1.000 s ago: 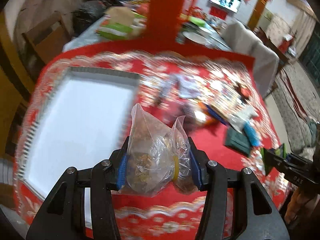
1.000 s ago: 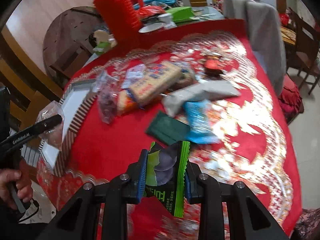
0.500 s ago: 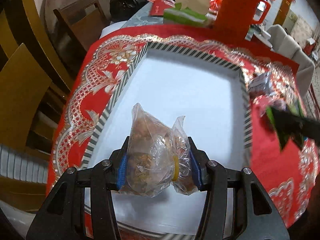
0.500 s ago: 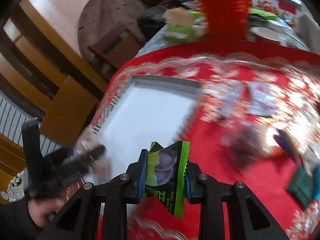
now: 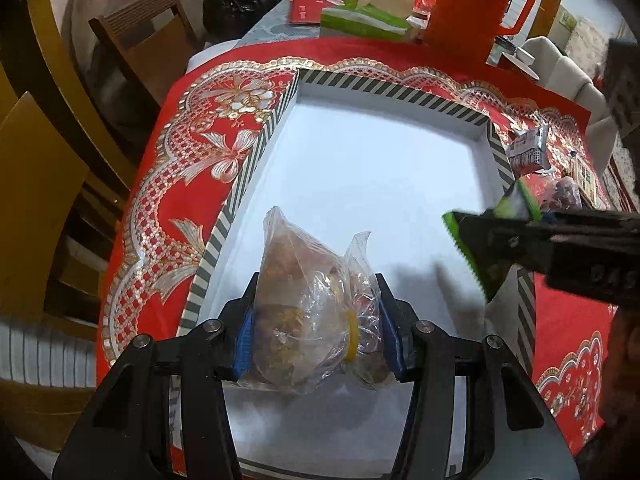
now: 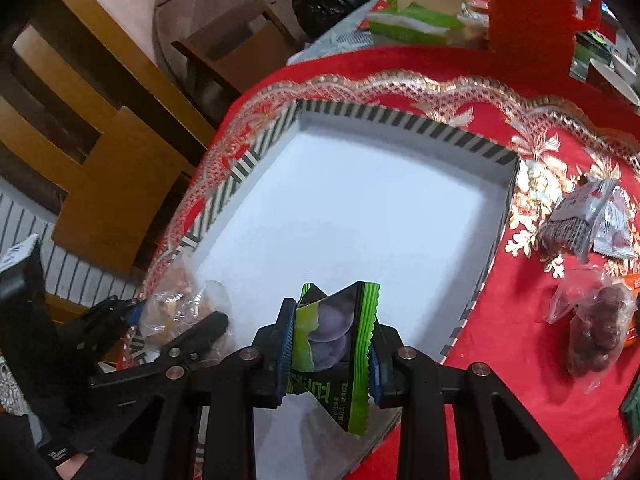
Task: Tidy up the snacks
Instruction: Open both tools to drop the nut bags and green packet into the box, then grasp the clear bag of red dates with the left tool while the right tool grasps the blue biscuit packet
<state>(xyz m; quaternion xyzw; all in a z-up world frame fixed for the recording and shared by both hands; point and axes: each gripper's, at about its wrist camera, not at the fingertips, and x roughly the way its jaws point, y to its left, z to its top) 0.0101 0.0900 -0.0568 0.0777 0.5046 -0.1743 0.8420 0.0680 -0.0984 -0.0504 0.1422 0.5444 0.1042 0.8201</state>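
Hovering lower centre over the white striped tray, the left gripper is clamped on a clear snack bag; at right the right gripper pinches a green packet.

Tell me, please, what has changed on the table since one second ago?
Both grippers carried their snacks from the snack pile side over the white tray. The left gripper still clamps the clear bag; the right gripper still clamps the green packet. Nothing was released. The tray holds no snacks yet.
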